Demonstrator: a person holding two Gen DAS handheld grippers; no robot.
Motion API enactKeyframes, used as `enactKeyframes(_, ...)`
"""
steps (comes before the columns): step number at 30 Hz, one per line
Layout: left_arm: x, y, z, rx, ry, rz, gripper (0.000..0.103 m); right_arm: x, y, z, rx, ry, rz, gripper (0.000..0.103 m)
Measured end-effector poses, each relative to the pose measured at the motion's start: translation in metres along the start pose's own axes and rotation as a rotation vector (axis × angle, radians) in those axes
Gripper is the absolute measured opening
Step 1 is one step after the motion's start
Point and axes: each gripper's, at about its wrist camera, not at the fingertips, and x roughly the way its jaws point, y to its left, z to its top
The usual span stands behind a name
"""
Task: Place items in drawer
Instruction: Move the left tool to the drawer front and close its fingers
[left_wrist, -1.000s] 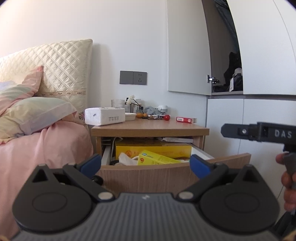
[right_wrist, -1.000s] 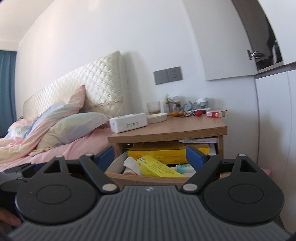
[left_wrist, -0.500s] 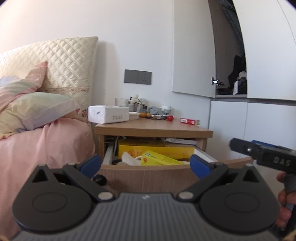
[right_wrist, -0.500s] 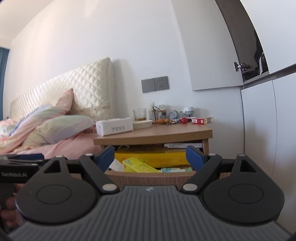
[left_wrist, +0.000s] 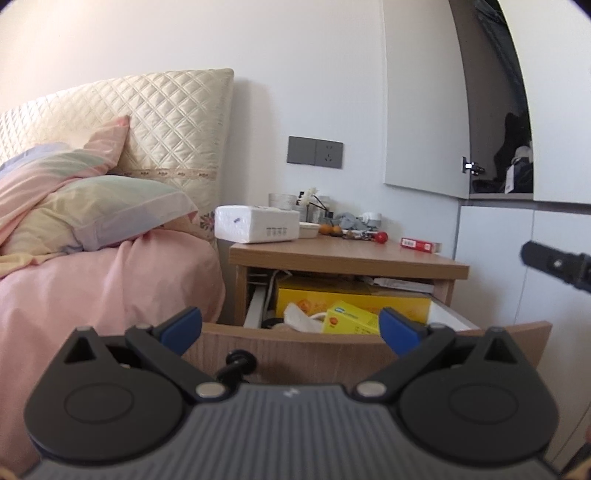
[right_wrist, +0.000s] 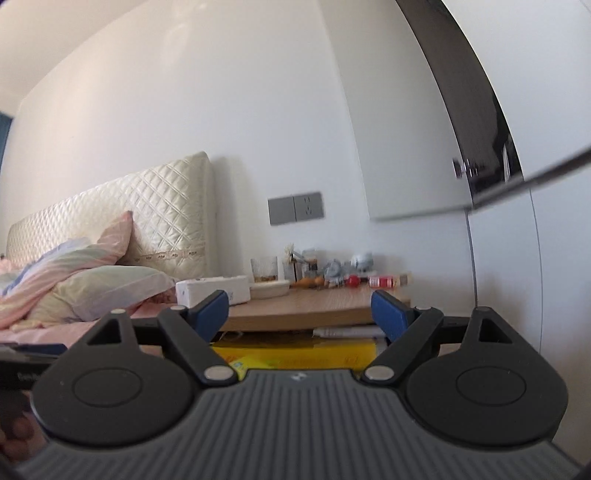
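Both grippers are spread wide and holding nothing: left gripper (left_wrist: 290, 326), right gripper (right_wrist: 299, 308). The open drawer (left_wrist: 369, 350) sits right ahead of the left one, already pretty stuffed. I'd grab the red box (left_wrist: 421, 244) off the nightstand top (left_wrist: 343, 254), ahead and up, then drop it beside the yellow box (left_wrist: 347, 319).

Table (left_wrist: 343, 258): light wood-grain top, matt. Drawer (left_wrist: 332, 349) front: same wood grain, matt. Headboard (left_wrist: 166, 122): quilted cream cloth, slight sheen. Bedcover (left_wrist: 92, 295): soft pink cloth. Left tool (left_wrist: 290, 329): matt black plastic, blue pads, metal pivot pins. Tissue pack (left_wrist: 256, 229): white plastic wrap, slightly glossy.
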Motion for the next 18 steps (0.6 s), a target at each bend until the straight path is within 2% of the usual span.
enactKeyframes(3,-0.005,-0.003,-0.001,0.011,-0.013,-0.015,0.103,-0.002,0.005,-0.001,0.016,0.006,0.006,0.086)
enactKeyframes(9,-0.002,-0.007,-0.004,0.039,-0.018,0.022,0.103,-0.005,0.007,-0.002,0.038,0.009,0.012,0.086)
enactKeyframes(14,-0.006,-0.011,-0.006,0.043,-0.008,0.012,0.103,-0.005,0.006,-0.003,0.060,0.020,0.007,0.086)
enactKeyframes(18,-0.011,-0.017,-0.007,0.073,-0.030,0.018,0.103,-0.007,0.007,-0.004,0.068,0.034,0.009,0.086)
